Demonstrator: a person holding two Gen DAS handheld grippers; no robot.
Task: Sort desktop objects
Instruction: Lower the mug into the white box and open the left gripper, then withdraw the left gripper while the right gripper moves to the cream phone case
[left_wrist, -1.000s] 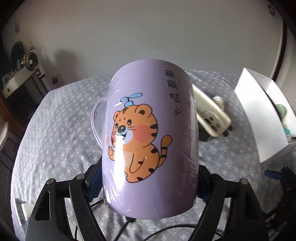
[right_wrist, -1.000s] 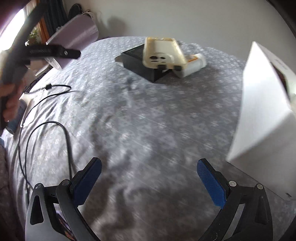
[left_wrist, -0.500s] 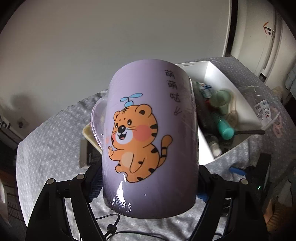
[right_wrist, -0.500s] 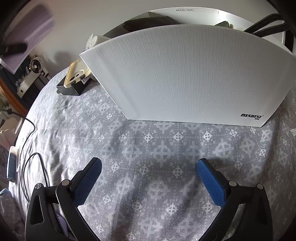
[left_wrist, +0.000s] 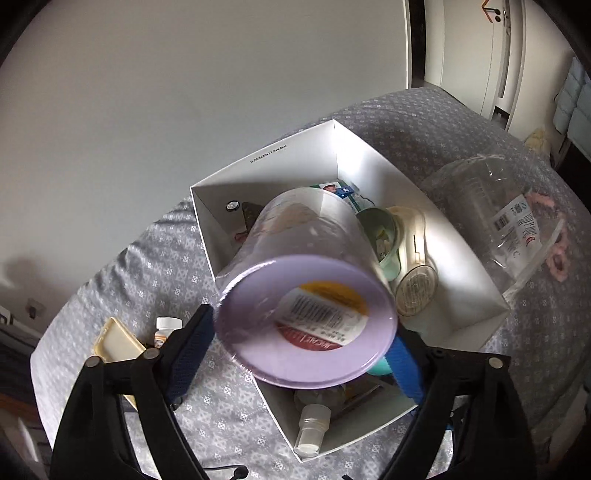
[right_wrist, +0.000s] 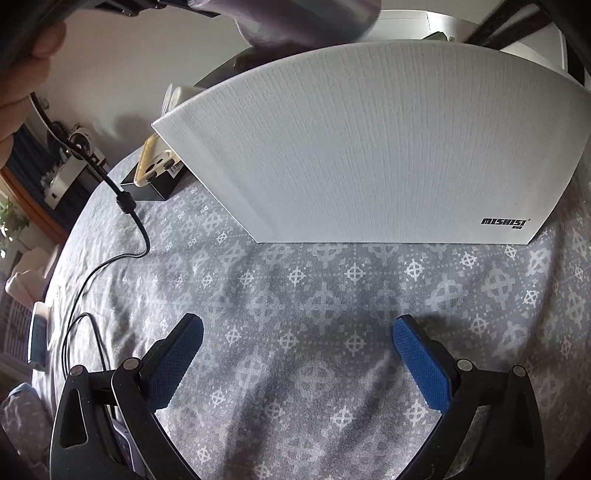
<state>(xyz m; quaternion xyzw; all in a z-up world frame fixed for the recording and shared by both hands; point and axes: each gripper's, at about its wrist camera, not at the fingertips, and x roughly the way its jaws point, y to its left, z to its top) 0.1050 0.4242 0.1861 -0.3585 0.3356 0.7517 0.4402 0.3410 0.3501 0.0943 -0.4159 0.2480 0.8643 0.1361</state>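
Grey patterned cloth (right_wrist: 314, 295), white box (left_wrist: 369, 177) on it. Mug (left_wrist: 306, 295): earlier upright over the cloth, now tipped base-up above the box, leaving the opening left gripper (left_wrist: 295, 354). Right gripper (right_wrist: 297, 350): spread, empty, before the box, as half a second ago.

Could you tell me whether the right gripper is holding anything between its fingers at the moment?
No, the right gripper is open, with only the grey patterned cloth showing between its blue pads.
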